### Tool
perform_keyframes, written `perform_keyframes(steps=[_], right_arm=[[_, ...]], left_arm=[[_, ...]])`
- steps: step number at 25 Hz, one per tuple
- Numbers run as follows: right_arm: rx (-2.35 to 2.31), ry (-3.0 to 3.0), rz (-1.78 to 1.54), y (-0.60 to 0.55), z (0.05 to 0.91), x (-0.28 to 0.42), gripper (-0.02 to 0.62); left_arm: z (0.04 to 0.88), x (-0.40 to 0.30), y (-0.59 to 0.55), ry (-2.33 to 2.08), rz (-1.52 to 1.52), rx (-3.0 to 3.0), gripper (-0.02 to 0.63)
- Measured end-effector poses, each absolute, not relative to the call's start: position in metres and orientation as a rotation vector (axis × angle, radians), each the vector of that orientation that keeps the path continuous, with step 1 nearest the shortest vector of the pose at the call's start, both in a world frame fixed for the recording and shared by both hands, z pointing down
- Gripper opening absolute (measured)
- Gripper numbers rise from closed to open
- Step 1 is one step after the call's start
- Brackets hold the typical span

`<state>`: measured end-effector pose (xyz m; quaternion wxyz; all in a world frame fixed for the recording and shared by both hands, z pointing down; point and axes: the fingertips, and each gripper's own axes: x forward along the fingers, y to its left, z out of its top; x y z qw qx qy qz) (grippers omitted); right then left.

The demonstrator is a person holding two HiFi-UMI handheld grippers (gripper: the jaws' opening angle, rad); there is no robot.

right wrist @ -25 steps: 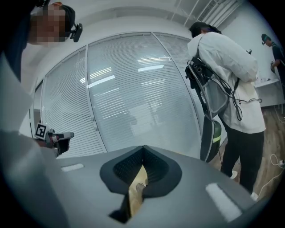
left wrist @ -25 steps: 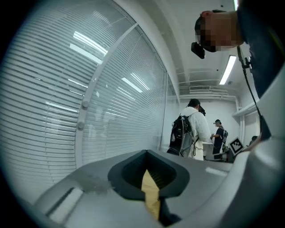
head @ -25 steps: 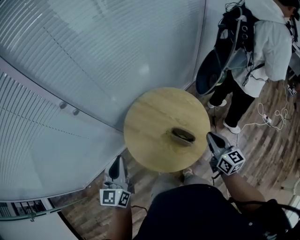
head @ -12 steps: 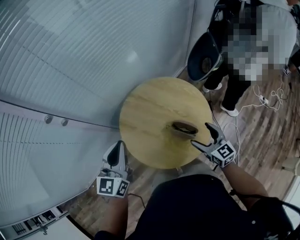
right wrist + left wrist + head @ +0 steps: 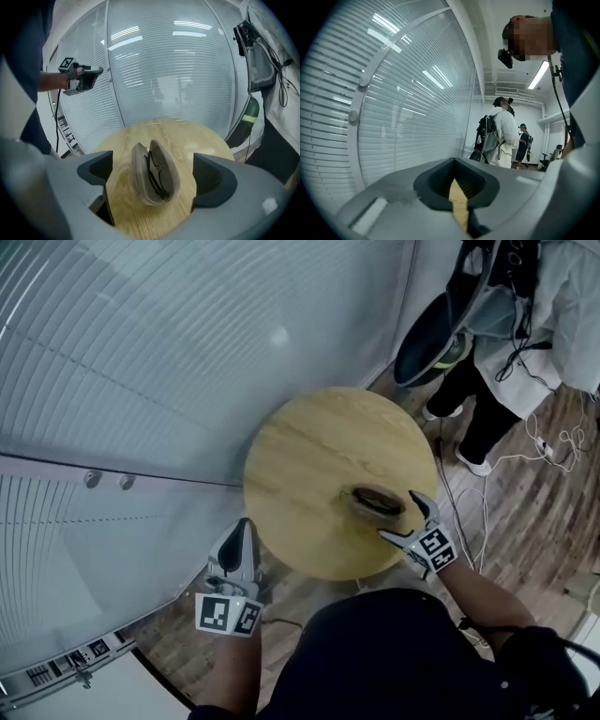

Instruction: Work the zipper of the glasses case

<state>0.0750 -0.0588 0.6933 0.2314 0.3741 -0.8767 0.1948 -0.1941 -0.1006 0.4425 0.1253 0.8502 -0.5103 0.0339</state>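
Round wooden table (image 5: 309, 465) stands on a wood-plank floor (image 5: 544, 521), its far-left edge close to a glazed partition (image 5: 141, 362) fitted with horizontal blinds. White cables (image 5: 548, 451) lie loose on the floor to the table's right. Ceiling strip lights (image 5: 540, 75) are lit. The far wall (image 5: 534, 117) is white.

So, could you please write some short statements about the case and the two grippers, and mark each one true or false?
1. The glasses case lies open on the round table. True.
2. The case is empty. False: glasses lie inside it.
3. The right gripper is shut on the case. False: its jaws have just been opening and stand wide, with the case just ahead of them, untouched.
4. The left gripper is shut and holds nothing. True.
5. The left gripper hangs over the middle of the table. False: it is off the table's edge, beside the glass wall.
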Motion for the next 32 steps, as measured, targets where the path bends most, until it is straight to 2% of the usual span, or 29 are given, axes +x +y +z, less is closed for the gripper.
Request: perform_keyframes(steps=[4,17,26,28,31,32], right_arm=[[0.987,-2.391,0.517,-0.063,0.716,0.069,0.541],[0.723,-2.307,0.460,-0.077,0.777,0.057,0.541],[0.670,-2.332,0.604,-0.087,0.777,0.056,0.537],[0.631,-2.336,0.607,-0.087,0.776,0.055,0.523],[0.586,-2.350,0.624,-0.088,0.772,0.053,0.472],[0.578,-2.360,0.631,-0.089,0.769,0.053,0.438]], left_arm=[[0.453,-0.197,-0.101,-1.528,0.124,2.426,0.002],[0.462,-0.188,-0.111,-1.608,0.176,2.384,0.002],[0.459,-0.186,-0.130,-1.619,0.191,2.392,0.002],[0.457,-0.187,-0.133,-1.627,0.179,2.392,0.002],[0.456,-0.187,-0.134,-1.645,0.189,2.393,0.002],[0.456,-0.188,-0.134,-1.648,0.194,2.393,0.002]])
